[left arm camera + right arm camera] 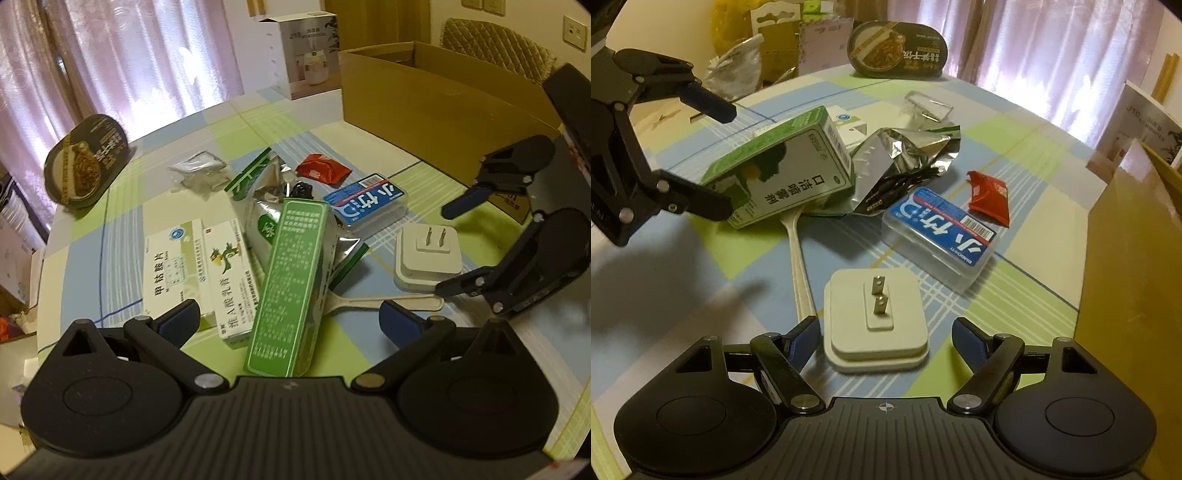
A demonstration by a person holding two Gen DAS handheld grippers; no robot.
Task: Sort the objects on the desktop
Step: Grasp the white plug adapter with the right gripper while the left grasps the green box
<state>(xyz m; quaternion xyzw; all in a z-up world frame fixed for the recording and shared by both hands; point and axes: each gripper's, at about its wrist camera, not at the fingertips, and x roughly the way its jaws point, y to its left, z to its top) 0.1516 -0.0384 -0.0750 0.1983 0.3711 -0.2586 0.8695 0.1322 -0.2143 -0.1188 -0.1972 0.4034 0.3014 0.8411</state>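
**Both tools open over the clutter, nothing held**

My left tool (pixel 290 317) hangs with its jaws spread wide, and the tall green box (pixel 291 284) sits between them, its near end propped on the pile; I cannot tell whether either pad touches it. To its left lie two white medicine boxes (pixel 195 273) side by side. Behind it is a crumpled silver foil bag (pixel 273 195), with a cream spoon (pixel 384 303) poking out from under the heap.

My right tool (pixel 884 334) is also wide open, empty, straddling the white plug adapter (pixel 877 317), which lies prongs up on the worktop (pixel 1015 295). Just beyond it rests the clear case with the blue label (pixel 942 236), and a red sachet (pixel 990 197) lies past that. The cardboard box (pixel 1134 258) stands along the right edge of the worktop. A dark meal tray (pixel 897 50) leans upright at the far edge.
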